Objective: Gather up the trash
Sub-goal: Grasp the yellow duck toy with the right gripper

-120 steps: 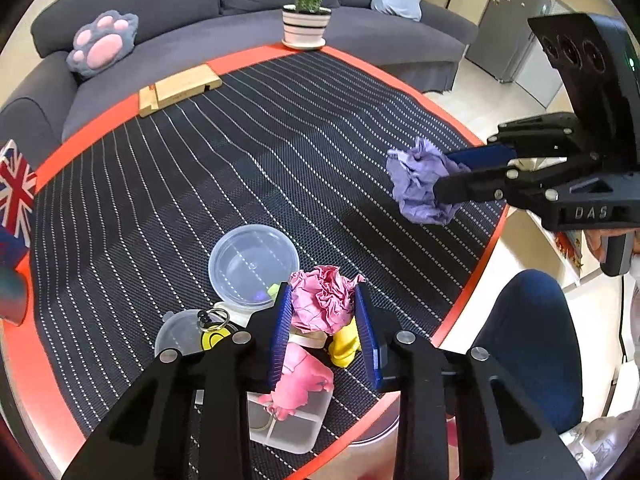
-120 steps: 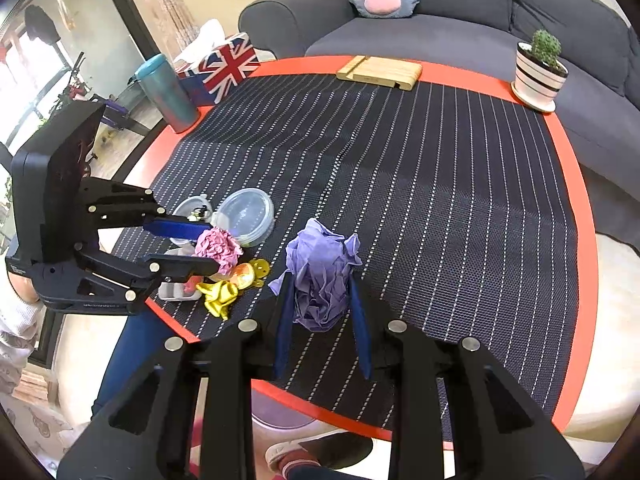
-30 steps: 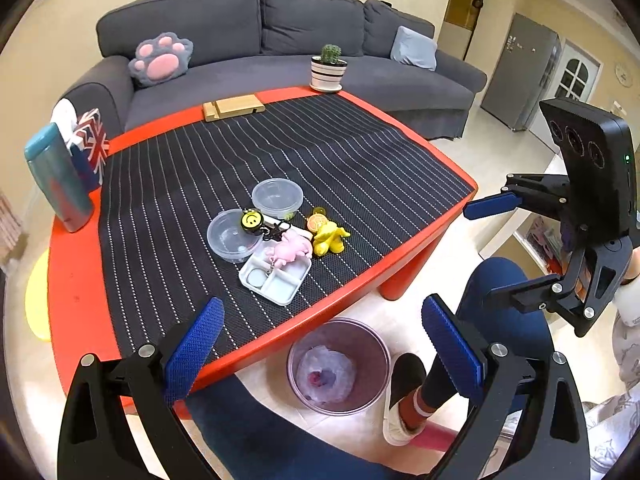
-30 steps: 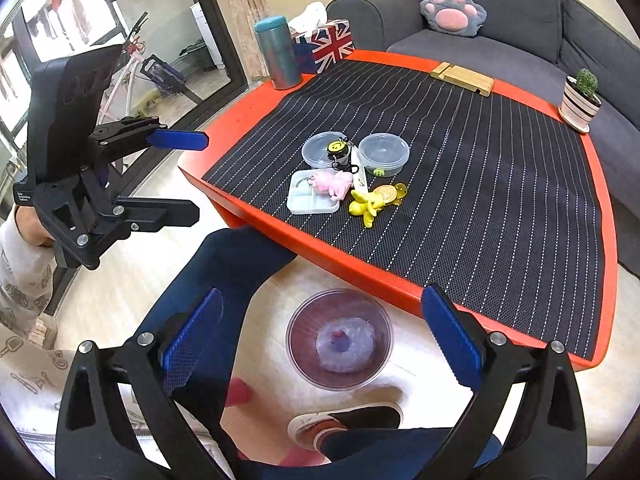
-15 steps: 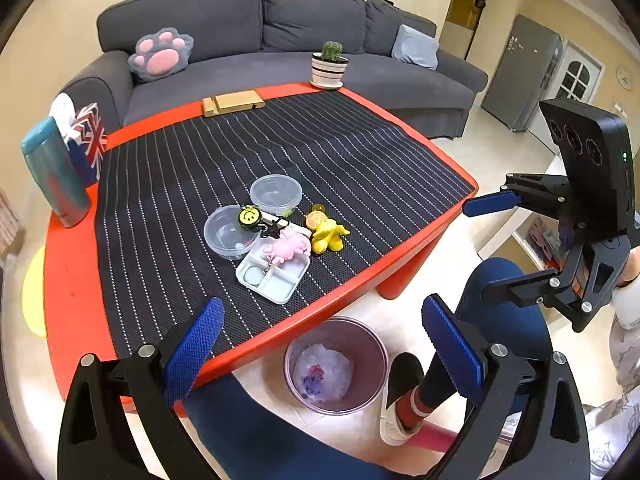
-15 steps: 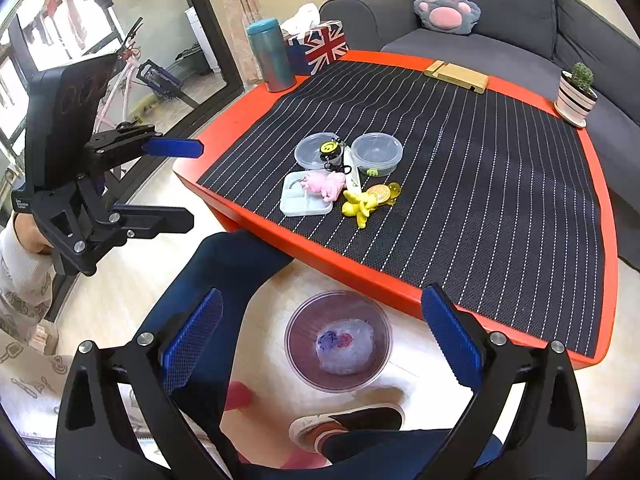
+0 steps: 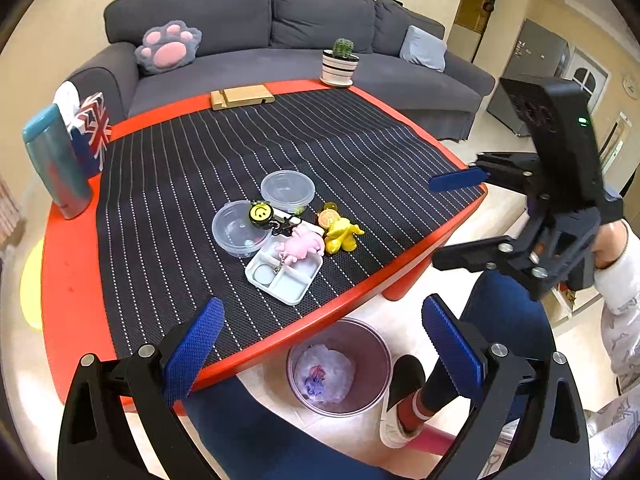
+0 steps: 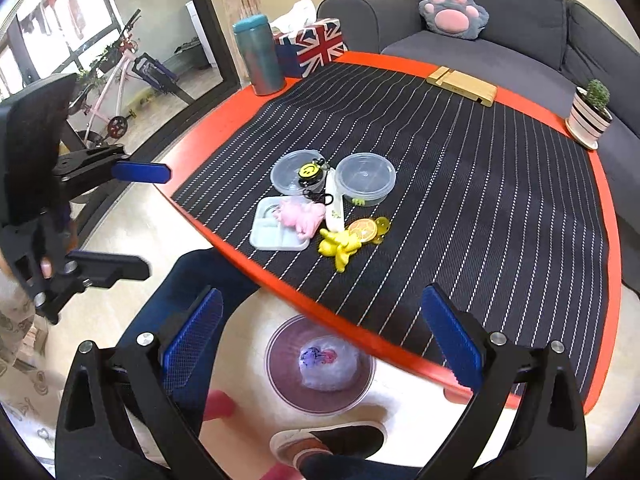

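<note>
Grippers both hang above the floor off the near edge of the surface, nothing between their blue pads. The left gripper (image 7: 320, 348) has its jaws released wide, tilted down over the person's knee. The right gripper (image 8: 320, 344) is spread just as wide and empty, and shows side-on in the left view (image 7: 460, 216), held by a hand (image 7: 610, 248) in a pale sleeve.

Directly below, on the floor beside the surface's red rim, stands the trash bin (image 8: 320, 396), translucent purple, with crumpled purple and pink paper (image 8: 318, 356) lying on its white liner. A shoe (image 8: 332, 442) sits just beside it.

Up on the striped mat (image 7: 340, 148): a white divided tray (image 7: 288, 276) with a pink toy (image 7: 302, 242) on it, a yellow toy (image 7: 342, 236) next to that, then two clear round containers (image 7: 288, 190) and a smiley keychain (image 7: 260, 212) between them.

Farther back, a teal tumbler (image 7: 56, 164), a Union Jack tissue box (image 7: 92, 132), a wooden stand (image 7: 240, 96), a potted cactus (image 7: 340, 62), and the grey sofa (image 7: 280, 20) with a paw cushion (image 7: 168, 46).
</note>
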`<action>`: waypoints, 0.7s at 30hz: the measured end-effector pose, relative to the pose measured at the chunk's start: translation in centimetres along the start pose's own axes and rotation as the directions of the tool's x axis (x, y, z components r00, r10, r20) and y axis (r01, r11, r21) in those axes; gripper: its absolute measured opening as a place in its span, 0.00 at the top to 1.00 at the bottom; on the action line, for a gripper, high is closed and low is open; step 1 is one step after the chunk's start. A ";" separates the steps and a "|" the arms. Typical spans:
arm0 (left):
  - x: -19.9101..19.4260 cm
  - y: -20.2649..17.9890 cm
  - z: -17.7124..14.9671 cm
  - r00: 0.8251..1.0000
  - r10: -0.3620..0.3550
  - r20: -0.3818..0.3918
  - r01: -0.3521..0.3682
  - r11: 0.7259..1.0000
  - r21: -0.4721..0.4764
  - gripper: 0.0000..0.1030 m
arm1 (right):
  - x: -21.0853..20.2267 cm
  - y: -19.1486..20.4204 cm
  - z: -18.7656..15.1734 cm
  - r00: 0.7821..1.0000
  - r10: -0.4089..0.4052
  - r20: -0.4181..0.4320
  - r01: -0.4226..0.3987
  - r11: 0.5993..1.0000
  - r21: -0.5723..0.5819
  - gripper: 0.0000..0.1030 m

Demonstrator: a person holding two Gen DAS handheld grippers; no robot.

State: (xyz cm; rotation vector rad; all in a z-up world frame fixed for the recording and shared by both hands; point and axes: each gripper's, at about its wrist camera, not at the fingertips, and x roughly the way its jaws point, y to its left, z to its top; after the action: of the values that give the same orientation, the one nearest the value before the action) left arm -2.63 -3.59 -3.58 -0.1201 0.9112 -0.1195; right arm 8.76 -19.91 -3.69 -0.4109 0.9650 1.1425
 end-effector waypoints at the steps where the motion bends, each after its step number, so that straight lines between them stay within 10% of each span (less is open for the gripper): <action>1: 0.0 0.1 0.0 1.000 0.000 0.000 0.000 1.000 -0.002 0.07 | 0.3 -0.1 0.2 1.000 0.000 -0.005 0.000 1.000 -0.002 0.05; 8: 0.4 0.8 -0.2 1.000 -0.001 -0.005 0.001 1.000 -0.021 0.07 | 3.0 -0.5 1.3 0.999 0.009 -0.039 -0.010 1.000 -0.017 0.08; 21: 1.1 1.6 -0.2 1.000 -0.016 -0.016 0.015 0.999 -0.046 0.07 | 6.1 -0.6 2.0 0.995 0.009 -0.101 -0.012 0.999 -0.038 0.57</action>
State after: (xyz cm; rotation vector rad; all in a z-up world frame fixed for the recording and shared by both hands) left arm -2.06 -2.17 -4.82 -0.1692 0.9297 -0.1138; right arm 10.73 -15.23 -7.65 -0.4994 1.0352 1.1603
